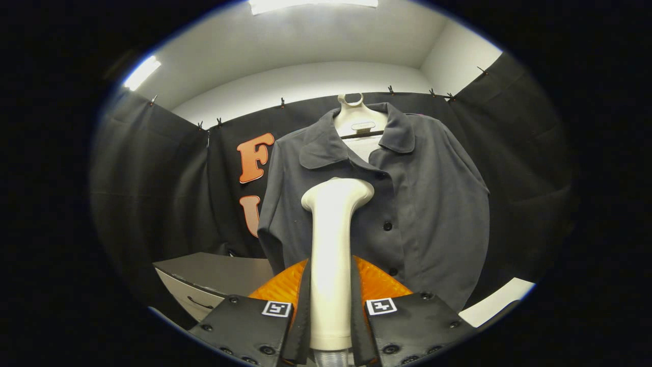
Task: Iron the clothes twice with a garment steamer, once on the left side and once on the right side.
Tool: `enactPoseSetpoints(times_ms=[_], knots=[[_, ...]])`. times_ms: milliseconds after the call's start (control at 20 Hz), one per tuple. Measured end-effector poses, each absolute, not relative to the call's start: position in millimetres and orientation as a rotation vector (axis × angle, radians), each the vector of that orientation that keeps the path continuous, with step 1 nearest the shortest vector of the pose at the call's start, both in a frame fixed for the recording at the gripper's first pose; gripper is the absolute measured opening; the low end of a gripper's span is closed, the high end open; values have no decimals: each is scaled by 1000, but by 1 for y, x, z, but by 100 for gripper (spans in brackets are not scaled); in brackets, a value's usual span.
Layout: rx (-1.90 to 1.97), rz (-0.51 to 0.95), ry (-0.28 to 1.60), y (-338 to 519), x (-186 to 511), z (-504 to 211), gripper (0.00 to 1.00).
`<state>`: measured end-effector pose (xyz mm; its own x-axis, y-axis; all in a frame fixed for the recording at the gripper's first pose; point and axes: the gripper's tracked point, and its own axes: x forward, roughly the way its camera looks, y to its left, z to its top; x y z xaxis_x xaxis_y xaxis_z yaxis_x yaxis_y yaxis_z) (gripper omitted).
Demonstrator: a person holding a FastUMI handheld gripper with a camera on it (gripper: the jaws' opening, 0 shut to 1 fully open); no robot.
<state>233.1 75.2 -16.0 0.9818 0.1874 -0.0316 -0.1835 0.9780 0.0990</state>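
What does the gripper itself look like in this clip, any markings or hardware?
The gripper has two flat, angular finger plates studded with round screws. Each plate carries a small square black-and-white tag near its inner top corner. A ribbed orange part sits behind the plates.

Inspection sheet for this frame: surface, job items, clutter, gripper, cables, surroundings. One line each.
Surface: grey cabinet top low, left of the fingers; a drawer front with a handle below it.
Job's things: white garment steamer upright between the fingers, its head up against the front of the grey shirt. The shirt hangs buttoned on a white hanger.
Clutter: pale flat panel low, right of the shirt; what it is cannot be told.
Gripper: gripper shut on the steamer's handle, both fingers pressing its sides.
Cables: ribbed hose end below the steamer's handle, between the fingers.
Surroundings: black cloth wall clipped up behind the shirt, white walls above, ceiling lights on.
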Motion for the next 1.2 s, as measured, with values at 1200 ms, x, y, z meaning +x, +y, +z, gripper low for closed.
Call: enactPoseSetpoints(times_ms=[1200], knots=[[60, 120, 112, 71, 217, -79, 40]])
